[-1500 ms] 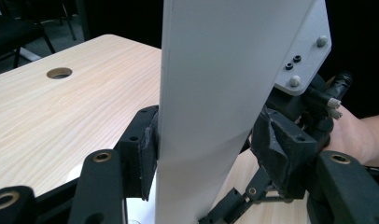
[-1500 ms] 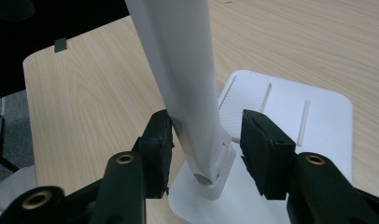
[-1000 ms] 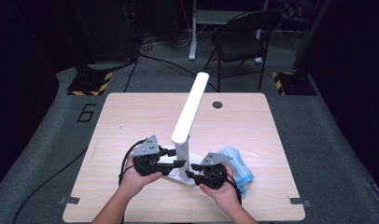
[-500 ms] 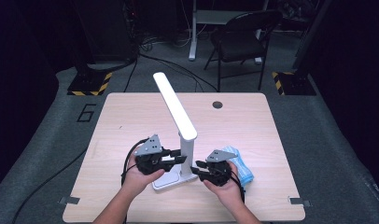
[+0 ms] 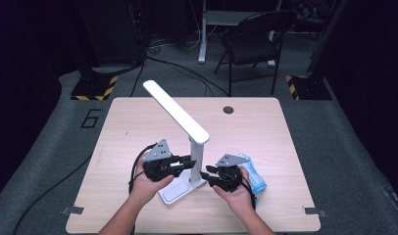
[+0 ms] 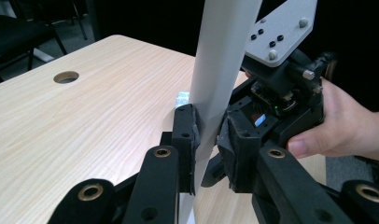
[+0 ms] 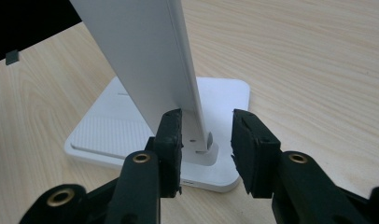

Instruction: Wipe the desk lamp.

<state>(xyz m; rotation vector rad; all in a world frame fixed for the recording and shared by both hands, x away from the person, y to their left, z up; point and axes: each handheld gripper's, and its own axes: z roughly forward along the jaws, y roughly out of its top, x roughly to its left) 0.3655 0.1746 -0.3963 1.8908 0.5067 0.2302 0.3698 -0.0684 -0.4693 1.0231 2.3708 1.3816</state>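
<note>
We see a white desk lamp (image 5: 189,147) near the front of the pale wood-grain bench (image 5: 265,132): a flat square base, a slim flat upright, a long bar head tilted up. Our left claw (image 6: 208,135) has just closed and clenches the smooth upright between its black pads. Our right claw (image 7: 206,140) straddles the upright's foot, right pad clear, jaws just easing apart.
</note>
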